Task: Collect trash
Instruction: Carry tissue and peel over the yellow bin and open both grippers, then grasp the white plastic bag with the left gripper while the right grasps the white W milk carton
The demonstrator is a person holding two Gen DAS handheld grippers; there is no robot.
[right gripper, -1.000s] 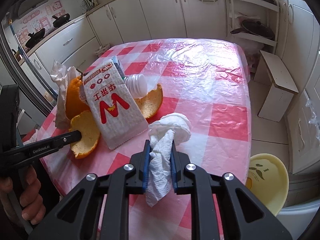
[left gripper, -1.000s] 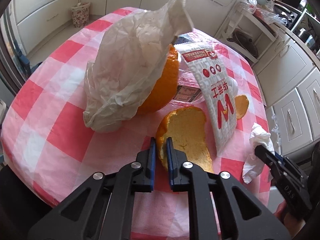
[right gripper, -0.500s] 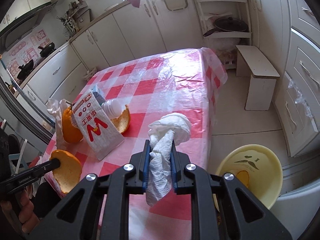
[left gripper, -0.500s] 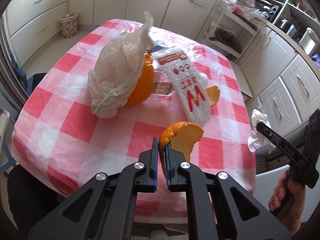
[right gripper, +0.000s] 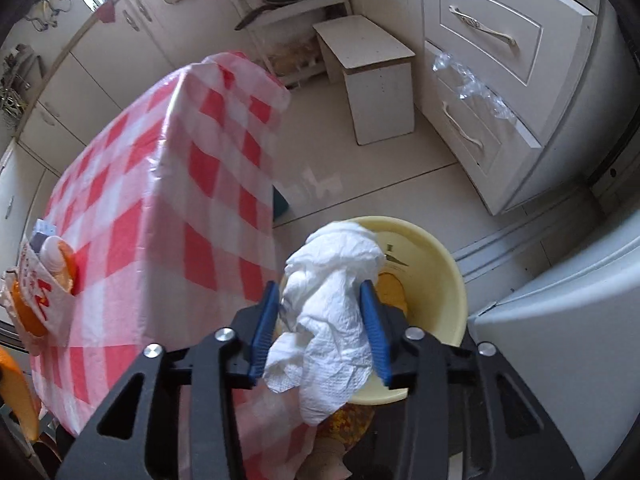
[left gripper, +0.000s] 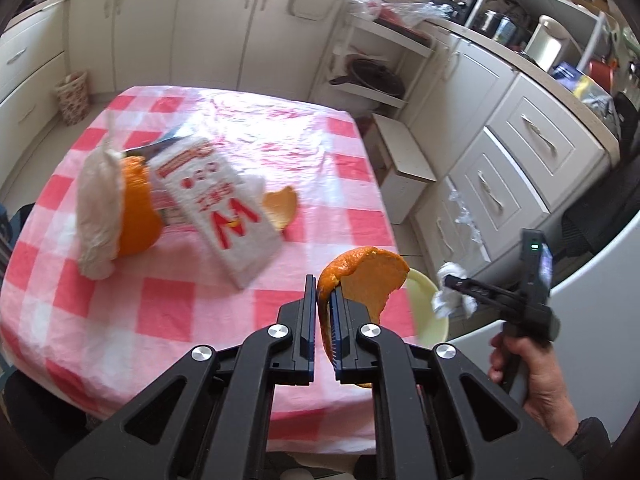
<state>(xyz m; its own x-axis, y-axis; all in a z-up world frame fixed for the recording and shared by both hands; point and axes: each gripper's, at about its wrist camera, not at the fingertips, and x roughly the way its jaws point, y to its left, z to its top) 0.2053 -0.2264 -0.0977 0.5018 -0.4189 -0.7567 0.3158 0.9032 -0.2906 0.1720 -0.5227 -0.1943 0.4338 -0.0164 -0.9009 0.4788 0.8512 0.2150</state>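
My left gripper (left gripper: pixel 322 284) is shut on a curved piece of orange peel (left gripper: pixel 368 276), held in the air above the table's right front edge. To its right, a hand (left gripper: pixel 532 372) holds my right gripper (left gripper: pixel 452 292) over a yellow bin (left gripper: pixel 428 308) beside the table. In the right wrist view, the right gripper (right gripper: pixel 320 292) points down at the yellow bin (right gripper: pixel 440 256). Its jaws are opening, and a crumpled white tissue (right gripper: pixel 332 280) hangs loosely between them. An orange scrap (right gripper: pixel 394 288) lies inside the bin.
On the red-and-white checked table (left gripper: pixel 160 312) lie a white packet with a red W (left gripper: pixel 224 208), a large orange peel (left gripper: pixel 136 216) under a crumpled plastic bag (left gripper: pixel 96 216), and a smaller peel (left gripper: pixel 282 208). A white stool (right gripper: pixel 376 80) and drawer cabinets (right gripper: pixel 488 40) stand beyond the bin.
The left gripper lifted the peel off the table and carried it to the right. The right gripper swung off the table to above the yellow bin, and its jaws spread around the tissue.
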